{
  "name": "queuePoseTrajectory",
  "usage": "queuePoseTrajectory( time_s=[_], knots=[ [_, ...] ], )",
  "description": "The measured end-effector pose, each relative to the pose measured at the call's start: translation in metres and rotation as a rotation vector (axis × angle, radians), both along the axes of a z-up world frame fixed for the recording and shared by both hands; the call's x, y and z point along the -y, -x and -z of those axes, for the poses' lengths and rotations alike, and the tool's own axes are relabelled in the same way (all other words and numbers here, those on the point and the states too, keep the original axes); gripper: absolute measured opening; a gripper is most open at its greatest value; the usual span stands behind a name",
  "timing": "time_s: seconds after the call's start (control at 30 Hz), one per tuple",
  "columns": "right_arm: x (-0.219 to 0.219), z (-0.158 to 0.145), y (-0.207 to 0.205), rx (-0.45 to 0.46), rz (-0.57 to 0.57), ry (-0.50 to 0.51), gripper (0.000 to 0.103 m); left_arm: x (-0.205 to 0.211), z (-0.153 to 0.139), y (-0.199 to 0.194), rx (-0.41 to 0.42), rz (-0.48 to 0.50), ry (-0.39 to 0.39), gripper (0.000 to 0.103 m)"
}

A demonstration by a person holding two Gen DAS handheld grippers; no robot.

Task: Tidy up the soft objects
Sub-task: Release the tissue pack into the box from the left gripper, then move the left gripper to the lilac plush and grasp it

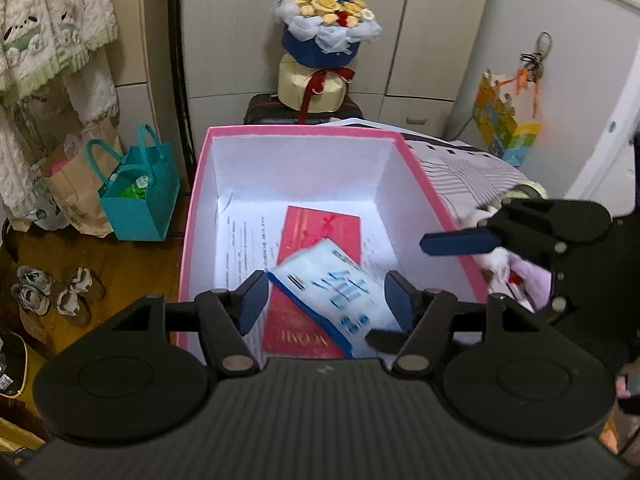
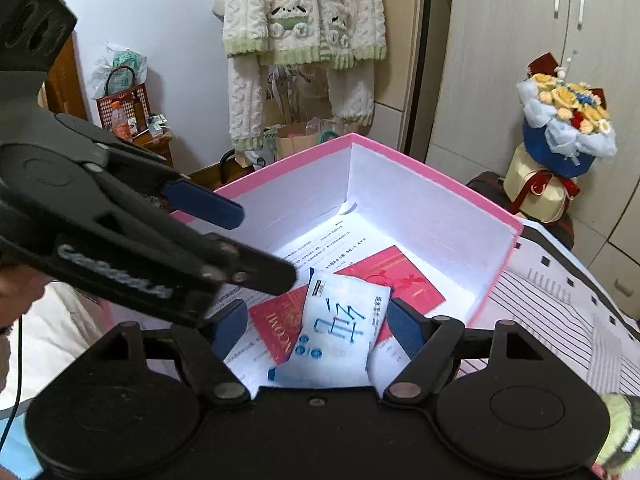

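A pink box with a white inside stands open in front of both grippers; it also shows in the right wrist view. Inside lie printed sheets, a red card and a soft white-and-blue packet on top. My left gripper is open above the box's near side, the packet between and below its fingers. My right gripper is open over the same packet and enters the left wrist view at the right. The left gripper crosses the right wrist view.
A striped sheet lies right of the box. A flower bouquet stands on a dark suitcase behind. A teal bag, paper bag and shoes sit on the floor at left. Fluffy clothes hang on the wall.
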State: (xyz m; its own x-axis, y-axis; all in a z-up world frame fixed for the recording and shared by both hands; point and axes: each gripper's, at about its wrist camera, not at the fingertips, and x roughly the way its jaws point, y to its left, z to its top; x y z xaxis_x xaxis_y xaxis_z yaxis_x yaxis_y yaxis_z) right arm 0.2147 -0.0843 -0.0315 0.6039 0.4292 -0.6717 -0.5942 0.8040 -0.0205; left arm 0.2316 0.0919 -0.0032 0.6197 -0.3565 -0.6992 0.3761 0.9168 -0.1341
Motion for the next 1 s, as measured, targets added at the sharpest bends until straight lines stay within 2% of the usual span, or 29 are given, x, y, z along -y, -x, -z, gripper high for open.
queuePoseTrajectory(
  time_s=[0.33, 0.47, 0.57, 0.63, 0.8, 1.0],
  knots=[
    [0.026, -0.02, 0.055, 0.056, 0.012, -0.006, 0.081, 0.005, -0.023, 0.061, 0.055, 0.081, 0.0, 0.066],
    [0.046, -0.035, 0.082, 0.082, 0.016, -0.032, 0.081, 0.01, -0.037, 0.089, 0.081, 0.145, 0.005, 0.067],
    [0.064, -0.046, 0.102, 0.109, 0.023, -0.049, 0.082, 0.017, -0.045, 0.109, 0.134, 0.155, -0.007, 0.067],
    [0.077, -0.051, 0.114, 0.128, 0.049, -0.052, 0.082, 0.024, -0.049, 0.12, 0.162, 0.162, -0.023, 0.067],
    [0.117, -0.058, 0.14, 0.158, 0.144, -0.061, 0.083, 0.042, -0.054, 0.139, 0.159, 0.224, -0.013, 0.067],
    [0.167, -0.048, 0.167, 0.172, 0.241, -0.081, 0.083, 0.077, -0.053, 0.156, 0.165, 0.326, -0.02, 0.067]
  ],
)
